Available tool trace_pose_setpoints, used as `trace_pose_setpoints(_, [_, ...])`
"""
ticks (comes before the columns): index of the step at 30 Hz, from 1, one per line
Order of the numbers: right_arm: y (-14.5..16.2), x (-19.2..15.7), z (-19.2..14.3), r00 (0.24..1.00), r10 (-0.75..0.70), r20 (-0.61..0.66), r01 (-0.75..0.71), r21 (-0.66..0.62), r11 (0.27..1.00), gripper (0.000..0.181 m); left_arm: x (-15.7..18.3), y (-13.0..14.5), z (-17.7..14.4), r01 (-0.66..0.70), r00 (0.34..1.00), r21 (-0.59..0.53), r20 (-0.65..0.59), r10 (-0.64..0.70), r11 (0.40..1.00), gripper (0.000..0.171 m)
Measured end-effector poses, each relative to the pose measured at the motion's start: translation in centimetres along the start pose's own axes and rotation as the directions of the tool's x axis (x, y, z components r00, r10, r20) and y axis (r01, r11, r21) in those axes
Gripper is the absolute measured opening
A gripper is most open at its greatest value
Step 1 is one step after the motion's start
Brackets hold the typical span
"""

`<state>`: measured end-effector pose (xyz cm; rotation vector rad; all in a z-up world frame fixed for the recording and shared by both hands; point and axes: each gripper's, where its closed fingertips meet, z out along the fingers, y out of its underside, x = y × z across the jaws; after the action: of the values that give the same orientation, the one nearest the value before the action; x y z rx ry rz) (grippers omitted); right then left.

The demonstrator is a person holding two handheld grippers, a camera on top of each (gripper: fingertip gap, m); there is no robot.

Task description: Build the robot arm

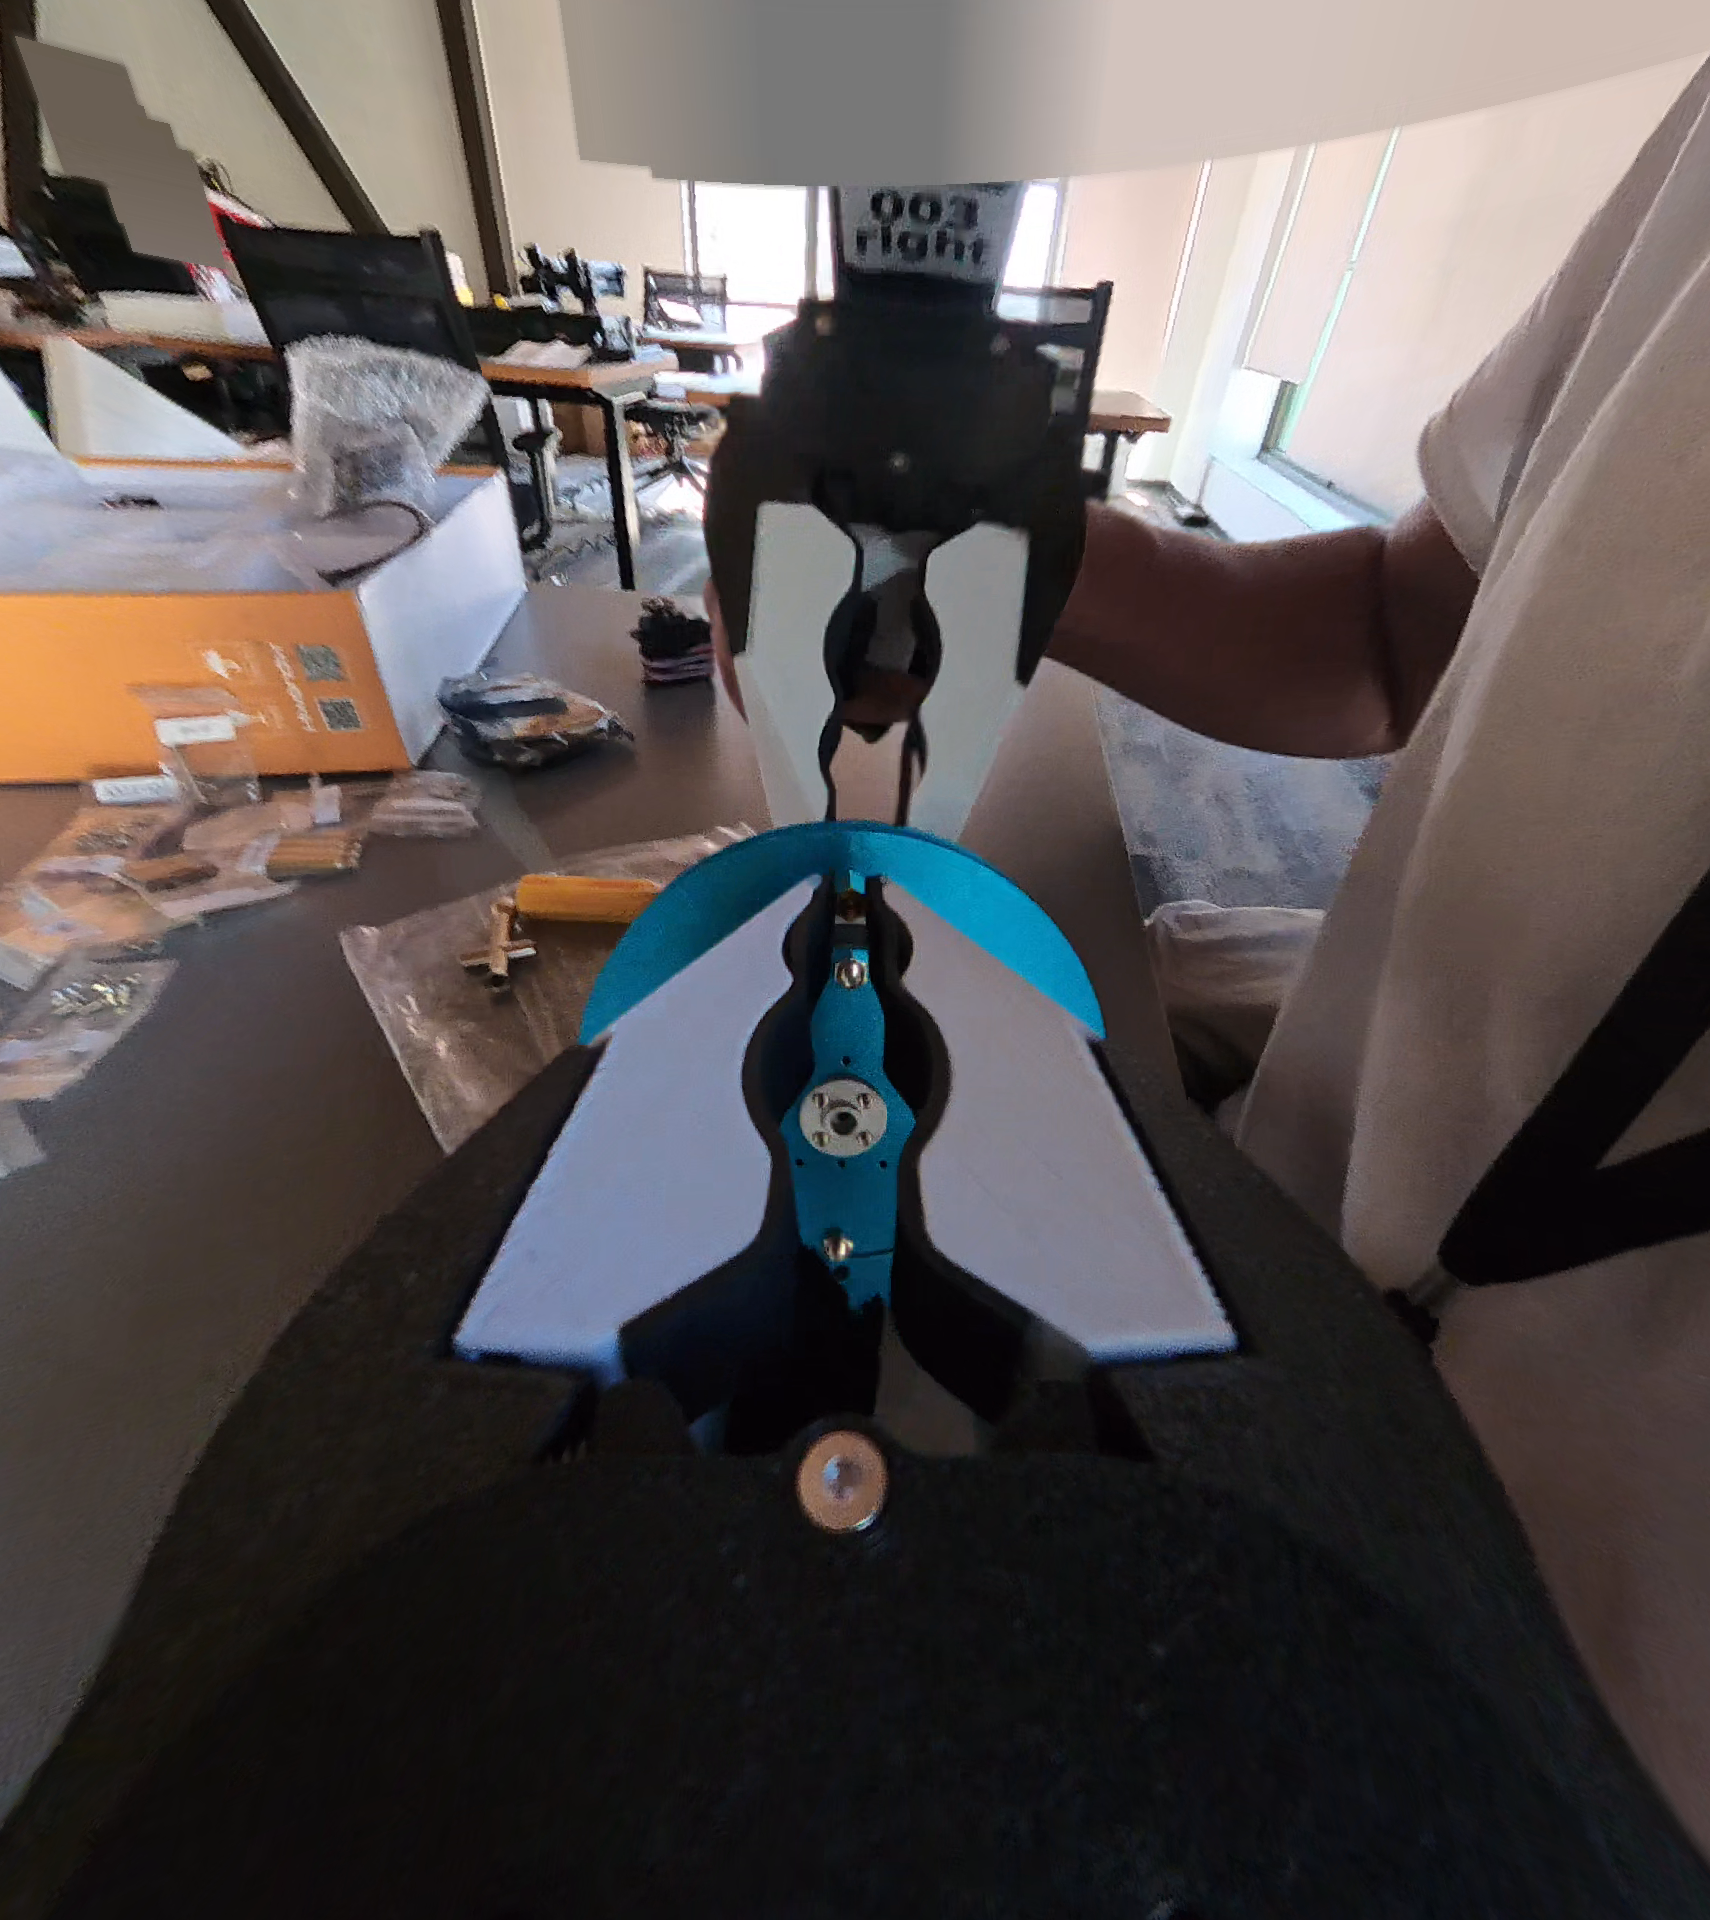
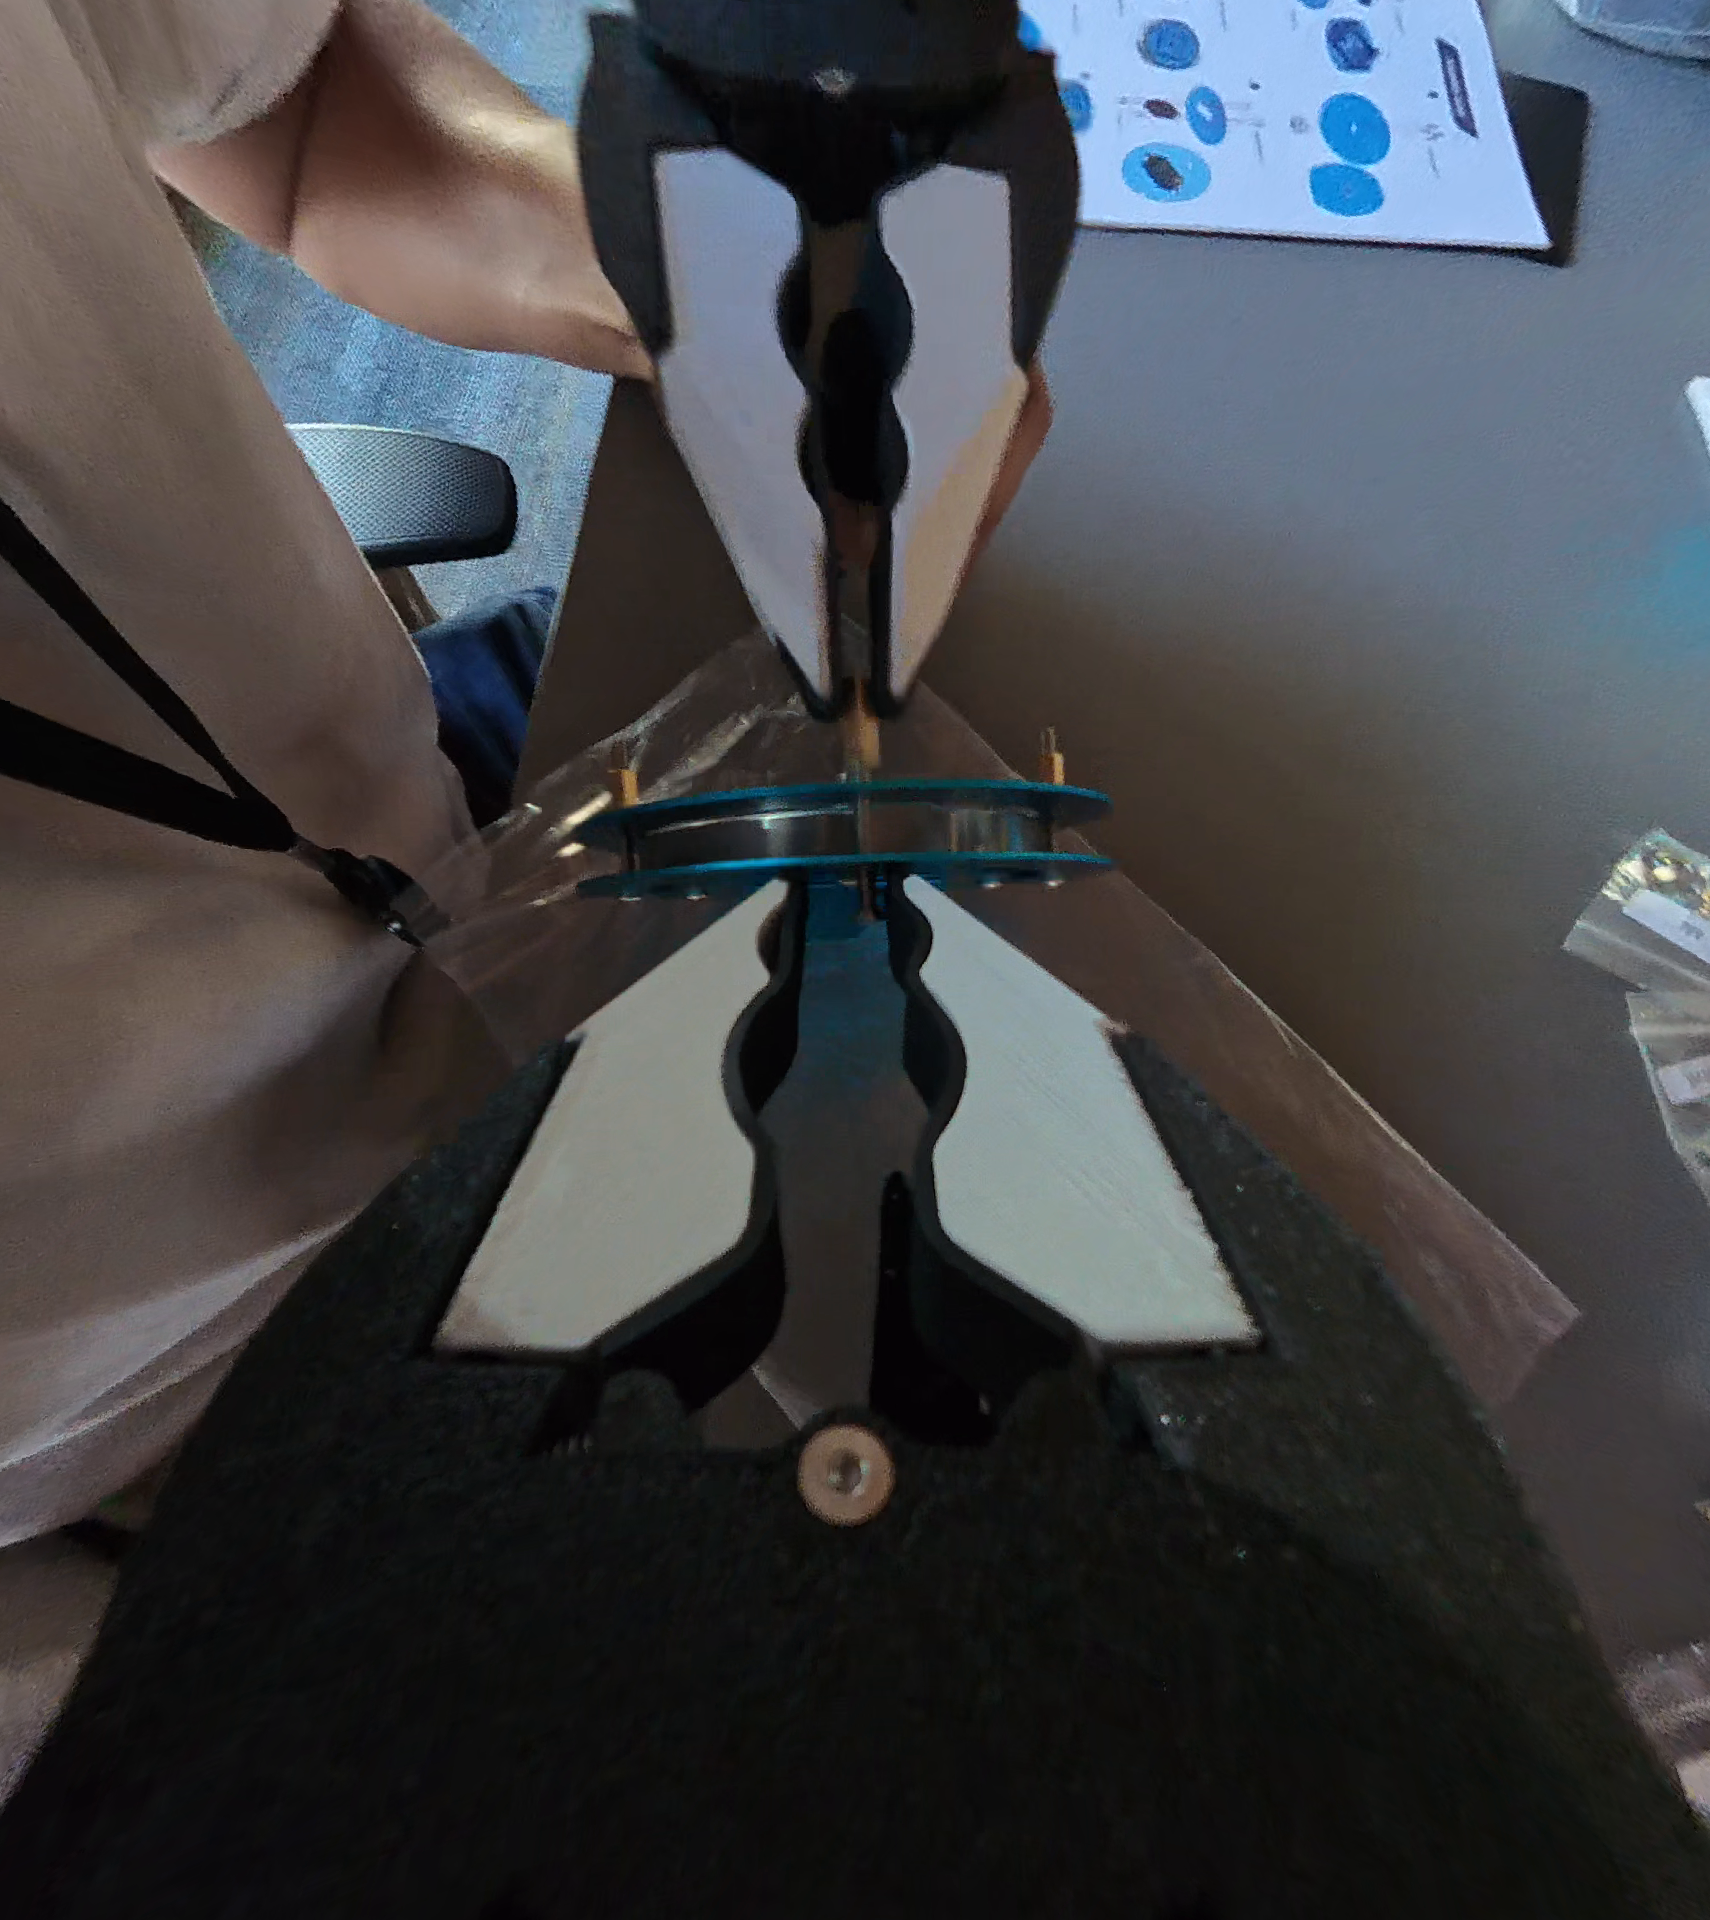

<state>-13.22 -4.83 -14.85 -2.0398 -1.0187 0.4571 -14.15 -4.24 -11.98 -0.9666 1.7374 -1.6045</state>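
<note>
Left hand-held gripper (image 1: 846, 894): fingers pressed on blue disc assembly (image 2: 846, 836), frame centre, above bench (image 2: 1298, 540). Assembly looks stiff, light metal, thin slippery rims; best held by rim or bracket. Right hand-held gripper (image 1: 872, 805) opposite, tips pinching brass standoff (image 2: 863, 740) atop disc. Both tip-to-tip, level. Far: instruction sheet (image 2: 1287, 114) upper right.

Blue metal assembly (image 2: 846, 842): two round plates stacked flat with a silvery ring between, three brass posts (image 2: 1050, 767) upright on top. Held in the air above the worktop (image 2: 1298, 644), gripped at opposite edges by left tool (image 2: 856, 698) and right tool (image 2: 846, 894).
</note>
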Motion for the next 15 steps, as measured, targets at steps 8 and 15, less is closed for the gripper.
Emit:
trace_pose_setpoints(8, [-1.5,0.5,1.2,0.997,-0.078,-0.017,0.076,-0.073,0.994,0.006,-0.3,0.4,-2.0,0.028,0.999,-0.061,-0.013,-0.029,0.998,0.005])
trace_pose_setpoints(15, [-2.4,0.5,1.9,0.994,-0.104,-0.031,0.101,-0.098,0.990,0.004,-0.2,1.0,-3.1,-0.217,0.969,-0.194,0.076,0.235,0.957,0.005])
